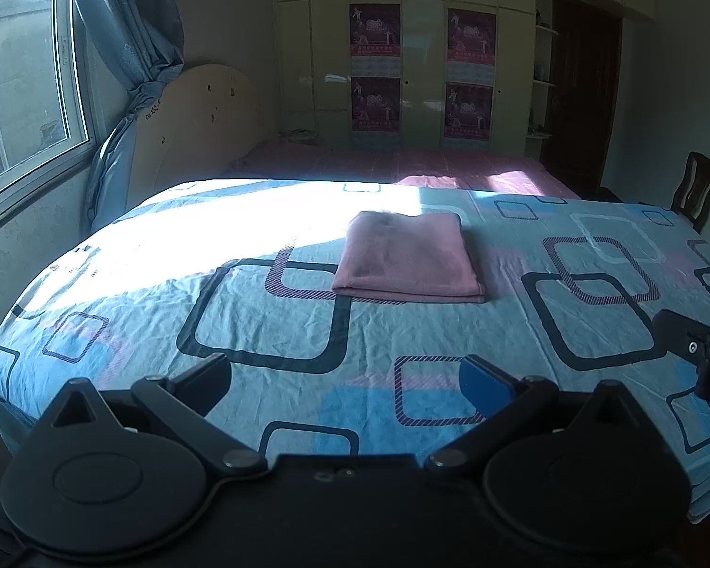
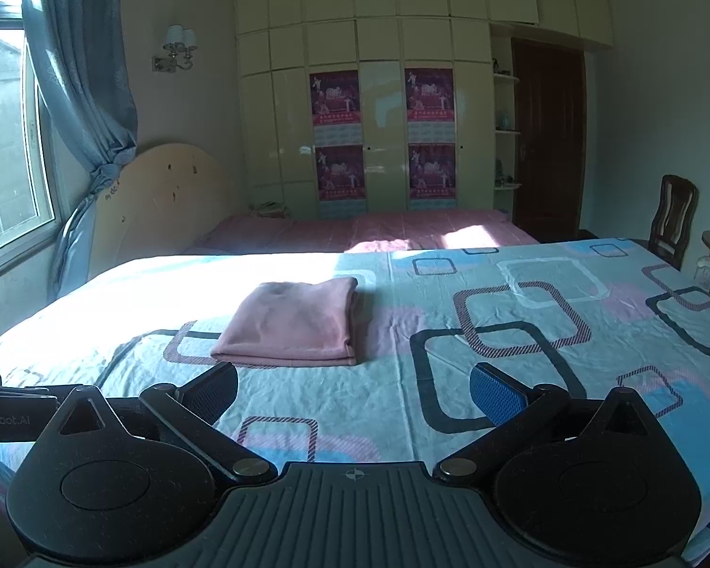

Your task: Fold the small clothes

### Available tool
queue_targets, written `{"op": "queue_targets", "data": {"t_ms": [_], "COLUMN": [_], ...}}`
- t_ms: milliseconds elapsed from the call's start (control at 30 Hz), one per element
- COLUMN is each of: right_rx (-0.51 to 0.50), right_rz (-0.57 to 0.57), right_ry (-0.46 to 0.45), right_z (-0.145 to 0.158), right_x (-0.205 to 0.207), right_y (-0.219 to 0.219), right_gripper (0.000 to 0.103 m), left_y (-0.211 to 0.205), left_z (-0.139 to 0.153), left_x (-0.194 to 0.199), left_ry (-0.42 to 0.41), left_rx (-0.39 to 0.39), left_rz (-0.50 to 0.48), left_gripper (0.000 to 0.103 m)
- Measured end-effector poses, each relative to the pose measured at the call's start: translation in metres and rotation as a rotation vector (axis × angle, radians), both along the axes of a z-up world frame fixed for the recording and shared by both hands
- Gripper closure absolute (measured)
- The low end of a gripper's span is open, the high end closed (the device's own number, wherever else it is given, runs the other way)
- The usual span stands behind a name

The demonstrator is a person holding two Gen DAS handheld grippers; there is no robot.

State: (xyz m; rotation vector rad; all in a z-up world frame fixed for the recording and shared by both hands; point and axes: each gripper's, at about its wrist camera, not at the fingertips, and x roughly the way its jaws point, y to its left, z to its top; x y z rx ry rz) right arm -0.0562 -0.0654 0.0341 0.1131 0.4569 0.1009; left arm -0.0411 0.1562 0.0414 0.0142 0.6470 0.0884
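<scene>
A pink cloth (image 1: 409,255) lies folded into a neat, flat rectangle with stacked layers showing along its near edge, at the centre of the left wrist frame and left of centre in the right wrist frame. It rests on a bed (image 1: 279,331) with a blue sheet patterned in rounded squares, open sheet on every side. The left gripper (image 1: 348,381) and right gripper (image 2: 352,388) sit low in their frames, jaws spread wide, holding nothing, well short of the cloth.
</scene>
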Motion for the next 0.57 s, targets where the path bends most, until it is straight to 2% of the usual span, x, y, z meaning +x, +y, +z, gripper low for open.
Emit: {"op": "queue_targets", "data": {"t_ms": [300, 400, 467, 567], "right_rx": [0.0, 0.003, -0.002, -0.003], "right_rz": [-0.006, -0.011, -0.017, -0.032], "right_ry": [0.013, 0.021, 0.03, 0.05], "right_z": [-0.003, -0.005, -0.008, -0.015], "right_x": [0.01, 0.016, 0.021, 0.032], "right_y": [0.002, 0.002, 0.001, -0.003], "right_gripper": [0.0, 0.0, 0.0, 0.0], "left_y": [0.002, 0.001, -0.001, 0.0], "left_z": [-0.005, -0.007, -0.009, -0.012], "left_x": [0.012, 0.013, 0.018, 0.036], "left_ry": [0.013, -0.027, -0.046, -0.03], "left_rx": [-0.011, -0.005, 0.007, -0.004], "left_rz": [-0.026, -0.037, -0.03, -0.043], "left_gripper": [0.001, 0.005, 0.005, 0.0]}}
